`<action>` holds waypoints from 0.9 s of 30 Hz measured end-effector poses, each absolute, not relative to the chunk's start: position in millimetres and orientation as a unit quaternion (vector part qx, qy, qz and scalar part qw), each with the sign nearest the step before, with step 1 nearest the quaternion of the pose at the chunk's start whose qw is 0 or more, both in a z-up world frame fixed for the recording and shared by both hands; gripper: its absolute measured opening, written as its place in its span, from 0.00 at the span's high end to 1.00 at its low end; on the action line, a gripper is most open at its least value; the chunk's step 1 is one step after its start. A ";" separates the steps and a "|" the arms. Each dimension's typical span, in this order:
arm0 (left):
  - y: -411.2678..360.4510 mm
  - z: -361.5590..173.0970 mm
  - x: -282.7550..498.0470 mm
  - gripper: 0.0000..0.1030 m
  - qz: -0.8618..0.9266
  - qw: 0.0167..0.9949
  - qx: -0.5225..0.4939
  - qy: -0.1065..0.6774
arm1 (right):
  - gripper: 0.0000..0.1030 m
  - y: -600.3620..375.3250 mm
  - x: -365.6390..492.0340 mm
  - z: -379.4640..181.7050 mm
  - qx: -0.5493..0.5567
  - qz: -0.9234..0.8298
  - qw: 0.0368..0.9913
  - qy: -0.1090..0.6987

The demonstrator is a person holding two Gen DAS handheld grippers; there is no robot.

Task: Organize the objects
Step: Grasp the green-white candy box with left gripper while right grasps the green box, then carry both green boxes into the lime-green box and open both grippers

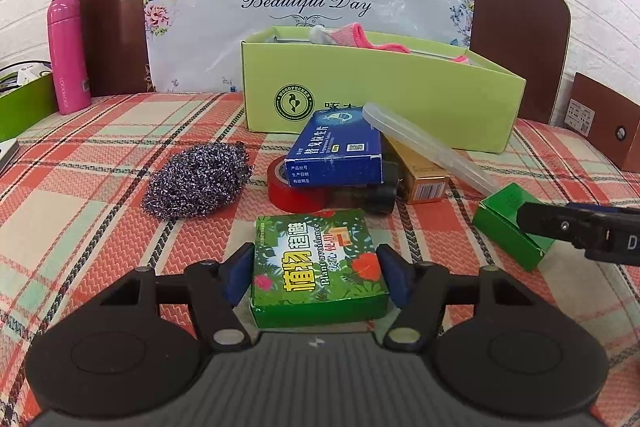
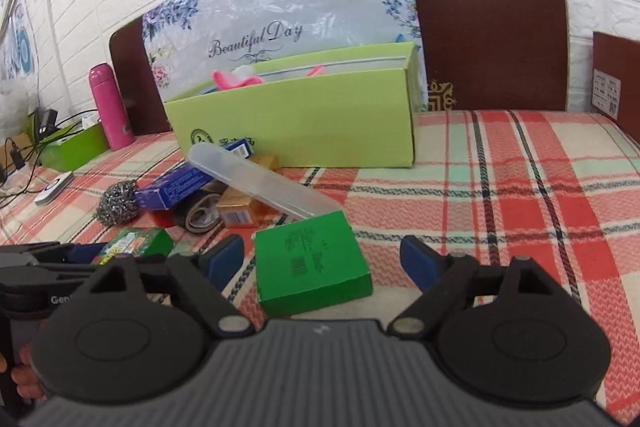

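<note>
A leaf-printed green box (image 1: 320, 267) sits between the blue pads of my left gripper (image 1: 316, 279), which is shut on its two sides just above the plaid cloth. A plain green box (image 2: 312, 263) lies on the cloth between the fingers of my right gripper (image 2: 322, 263). That gripper is open, with a gap on each side of the box. The left wrist view shows the same plain box (image 1: 504, 227) at the right, with one right finger (image 1: 560, 227) over it. An open lime-green carton (image 1: 400, 99) with pink fabric inside stands behind.
In front of the carton lie a blue box (image 1: 336, 155), red tape (image 1: 296, 195), a dark tape roll (image 1: 380, 195), a gold box (image 1: 424, 179) and a clear plastic case (image 1: 424, 147). A steel scourer (image 1: 196, 183) lies left; a pink bottle (image 1: 68, 55) stands far left.
</note>
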State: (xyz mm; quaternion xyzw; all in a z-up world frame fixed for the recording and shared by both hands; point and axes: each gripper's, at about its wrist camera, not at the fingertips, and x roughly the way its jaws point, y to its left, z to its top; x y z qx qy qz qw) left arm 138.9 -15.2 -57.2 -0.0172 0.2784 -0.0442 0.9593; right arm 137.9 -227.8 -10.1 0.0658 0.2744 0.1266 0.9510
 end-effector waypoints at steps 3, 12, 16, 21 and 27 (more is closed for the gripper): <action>-14.3 -57.3 139.2 0.34 -0.045 0.959 -0.021 0.278 | 0.23 -226.6 141.0 -11.8 0.060 0.130 0.949 0.282; -4.9 -56.0 135.2 0.35 -0.010 0.963 -0.040 0.266 | 0.40 -207.9 140.0 -17.7 0.005 0.132 0.948 0.290; 9.2 -54.6 130.8 0.36 0.008 0.964 -0.083 0.254 | 0.40 -206.1 132.7 -14.8 -0.003 0.129 0.955 0.269; 16.0 -47.3 119.6 0.36 0.023 0.969 -0.107 0.221 | 0.40 -206.9 120.0 -8.1 -0.008 0.119 0.967 0.226; 16.5 -22.4 110.6 0.36 -0.002 0.976 -0.130 0.175 | 0.41 -208.4 109.6 -0.8 -0.009 0.108 0.977 0.185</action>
